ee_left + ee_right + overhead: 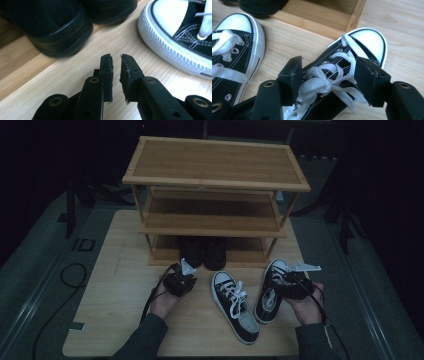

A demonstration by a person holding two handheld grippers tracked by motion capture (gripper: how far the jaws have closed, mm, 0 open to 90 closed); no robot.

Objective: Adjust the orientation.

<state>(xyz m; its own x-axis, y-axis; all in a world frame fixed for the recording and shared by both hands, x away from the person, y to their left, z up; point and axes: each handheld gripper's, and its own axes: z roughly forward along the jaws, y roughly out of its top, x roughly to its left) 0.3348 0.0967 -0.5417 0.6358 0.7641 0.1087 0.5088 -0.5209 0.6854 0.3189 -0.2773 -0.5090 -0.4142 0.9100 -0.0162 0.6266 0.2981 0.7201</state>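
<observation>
A pair of dark shoes is already sitting on the bottom shelf of the wooden rack, while both black-and-white sneakers are still lying on the worktop in front of it. The right tool is straddling the right sneaker with jaws wide around its laces, not yet pinching. The left tool, narrowly parted and empty, is hovering beside the left sneaker.

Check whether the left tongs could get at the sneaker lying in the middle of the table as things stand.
Probably yes. The left tongs hover beside the middle sneaker, holding nothing, jaws nearly together, with bare table between them. They would need to open wider first.
</observation>
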